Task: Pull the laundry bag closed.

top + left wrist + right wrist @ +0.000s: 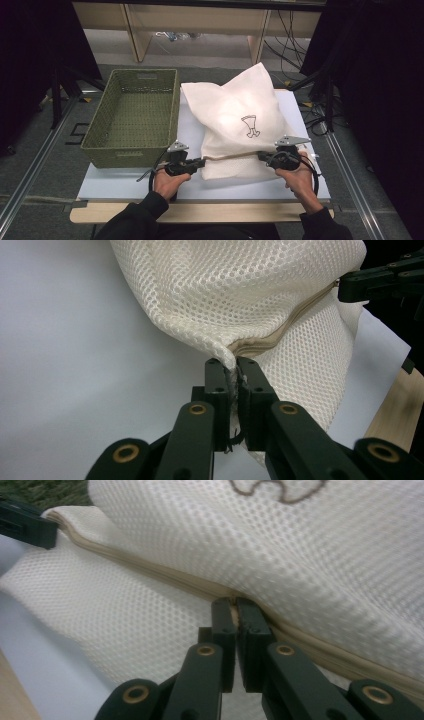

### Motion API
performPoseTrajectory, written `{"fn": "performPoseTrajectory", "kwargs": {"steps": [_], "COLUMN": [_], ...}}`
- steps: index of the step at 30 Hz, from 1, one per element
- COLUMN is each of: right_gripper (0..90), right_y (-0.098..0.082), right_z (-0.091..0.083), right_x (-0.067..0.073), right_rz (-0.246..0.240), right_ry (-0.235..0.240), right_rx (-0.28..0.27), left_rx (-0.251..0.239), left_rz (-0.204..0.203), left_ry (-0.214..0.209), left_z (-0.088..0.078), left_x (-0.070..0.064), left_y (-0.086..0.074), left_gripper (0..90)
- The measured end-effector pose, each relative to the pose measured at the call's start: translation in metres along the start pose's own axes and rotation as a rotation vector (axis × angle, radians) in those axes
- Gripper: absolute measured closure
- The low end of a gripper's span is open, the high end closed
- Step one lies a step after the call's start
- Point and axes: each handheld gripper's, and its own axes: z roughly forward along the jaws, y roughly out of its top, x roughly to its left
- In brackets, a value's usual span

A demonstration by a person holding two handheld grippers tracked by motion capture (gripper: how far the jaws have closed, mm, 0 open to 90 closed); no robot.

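Clearly, left gripper (201, 161) and right gripper (261, 155) both clamp the mesh bag's (240, 120) zipper (150, 575) seam; hard pulling could tear it.

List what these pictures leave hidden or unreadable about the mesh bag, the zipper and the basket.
- Contents of the mesh bag: hidden by its own cloth in the high view.
- Zipper pull: the right gripper has its shut jaws over that spot in the right gripper view.
- Bag corner: pinched inside the left gripper.
- Printed drawing: cut off by the top edge.
- Basket label: too small.
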Motion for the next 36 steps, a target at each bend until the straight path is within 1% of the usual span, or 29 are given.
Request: {"fn": "performPoseTrajectory", "kwargs": {"steps": [1,2,3,6,8,9,10,11,13,14,15,17,18,19,20,21,22,23,24,25,26,28,29,30,31,32,33,34,36], "right_gripper": [88.5,88.4,88.5,88.4,88.5,88.4,88.5,88.4,88.4,88.4,88.4,88.4,88.4,88.4,88.4,88.4,88.4,88.4,88.4,88.4,88.4,88.4,88.4,88.4,88.4,88.4,88.4,88.4,88.4], "right_y": [-0.002,-0.002,-0.003,-0.005,-0.006,-0.007,-0.008,-0.008,-0.009,-0.01,-0.01,-0.011,-0.012,-0.013,-0.013,-0.014,-0.015,-0.016,-0.016,-0.017,-0.018,-0.019,-0.02,-0.02,-0.022,-0.023,-0.024,-0.024,-0.026], "right_z": [-0.001,-0.002,-0.003,-0.006,-0.007,-0.007,-0.008,-0.008,-0.009,-0.01,-0.011,-0.012,-0.014,-0.015,-0.017,-0.017,-0.019,-0.019,-0.021,-0.021,-0.022,-0.024,-0.025,-0.026,-0.026,-0.026,-0.028,-0.029,-0.031], "right_x": [-0.001,-0.004,-0.005,-0.012,-0.016,-0.018,-0.02,-0.02,-0.024,-0.025,-0.026,-0.031,-0.03,-0.034,-0.035,-0.038,-0.039,-0.041,-0.043,-0.045,-0.045,-0.048,-0.05,-0.051,-0.052,-0.055,-0.056,-0.058,-0.062], "right_rz": [0.026,0.016,0.035,0.022,0.038,0.046,0.043,0.06,0.048,0.05,0.064,0.044,0.069,0.06,0.064,0.056,0.081,0.076,0.083,0.074,0.098,0.091,0.096,0.1,0.109,0.107,0.112,0.114,0.124], "right_ry": [0.004,-0.004,-0.001,-0.035,-0.022,0.0,-0.012,-0.025,-0.019,-0.024,-0.028,-0.037,-0.054,-0.039,-0.043,-0.047,-0.055,-0.052,-0.059,-0.059,-0.075,-0.064,-0.07,-0.095,-0.09,-0.079,-0.097,-0.098,-0.106], "right_rx": [-0.002,0.001,0.005,0.007,0.007,0.012,0.011,0.016,0.02,0.02,0.027,0.019,0.012,0.015,0.022,0.015,0.018,0.015,0.017,0.004,0.01,0.017,0.015,0.015,0.011,0.0,0.01,0.017,0.008], "left_rx": [0.002,0.002,0.003,0.003,0.003,0.004,0.004,0.004,0.005,0.005,0.005,0.005,0.003,0.003,0.004,0.004,0.004,0.004,0.004,0.004,0.002,0.002,0.0,0.003,0.003,0.001,0.004,0.006,0.006], "left_rz": [-0.003,-0.002,-0.002,-0.001,-0.001,0.0,0.001,0.002,0.002,0.002,0.004,0.002,0.003,0.003,0.003,0.003,0.003,0.004,0.004,0.004,0.005,0.007,0.005,0.007,0.008,0.006,0.003,0.007,0.007], "left_ry": [0.001,0.001,0.001,0.001,0.002,0.001,0.002,0.003,0.003,0.004,0.006,0.007,0.004,0.004,0.009,0.009,0.006,0.006,0.007,0.007,0.008,0.007,0.009,0.01,0.01,0.012,0.015,0.014,0.013], "left_z": [0.0,0.0,0.0,0.0,0.0,0.0,0.0,0.0,0.0,0.0,0.0,0.0,0.0,0.0,0.0,0.0,0.0,0.0,0.0,0.0,0.0,0.0,0.0,0.0,0.0,0.0,0.0,0.0,0.0], "left_x": [0.0,0.0,0.0,0.0,0.0,0.0,0.0,0.0,0.0,0.0,0.0,0.0,0.0,0.0,0.0,0.0,0.0,0.0,0.0,0.0,0.0,-0.001,-0.001,-0.001,-0.001,-0.001,-0.001,-0.001,-0.001], "left_y": [0.0,0.0,0.0,0.0,0.0,0.0,0.0,0.0,0.0,0.0,0.0,0.0,0.0,0.0,0.0,0.0,0.0,0.0,0.0,0.0,0.0,0.0,0.0,0.0,0.0,0.0,-0.001,-0.001,-0.001], "left_gripper": [84.2,84.1,84.1,84.1,84.1,84.1,84.1,84.1,84.1,84.1,84.1,84.1,84.1,84.1,84.1,84.1,84.1,84.1,84.1,84.1,84.1,84.1,84.1,84.1,84.1,84.1,84.1,84.1,84.1]}}
